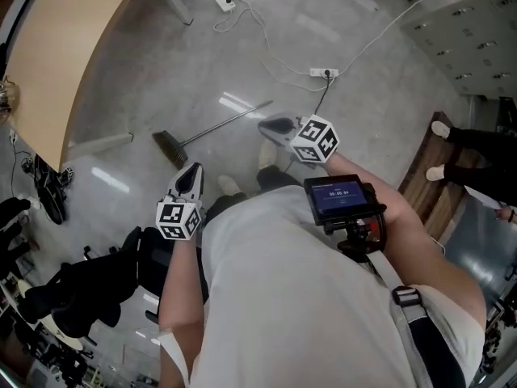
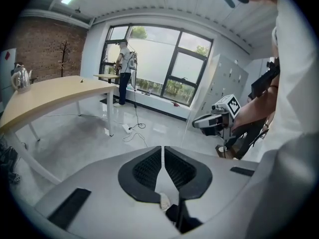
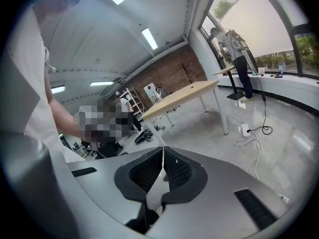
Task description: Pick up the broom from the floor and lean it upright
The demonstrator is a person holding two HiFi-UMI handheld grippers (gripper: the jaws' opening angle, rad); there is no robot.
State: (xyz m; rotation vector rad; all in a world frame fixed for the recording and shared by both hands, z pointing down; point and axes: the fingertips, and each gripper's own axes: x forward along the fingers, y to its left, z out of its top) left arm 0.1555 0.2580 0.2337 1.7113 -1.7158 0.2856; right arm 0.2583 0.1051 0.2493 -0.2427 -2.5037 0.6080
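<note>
Head view shows the broom (image 1: 218, 126) lying flat on the floor (image 1: 363, 95), out beyond both claws. Its brush end is at the left and its handle slants away up to the right. The left claw (image 1: 191, 171) is pinched shut on nothing, just short of the brush. The right claw (image 1: 268, 124), likewise shut and empty, sits near the handle's far tip. I'd say either must open first. The left looks nearer the brush, the right nearer the handle.
</note>
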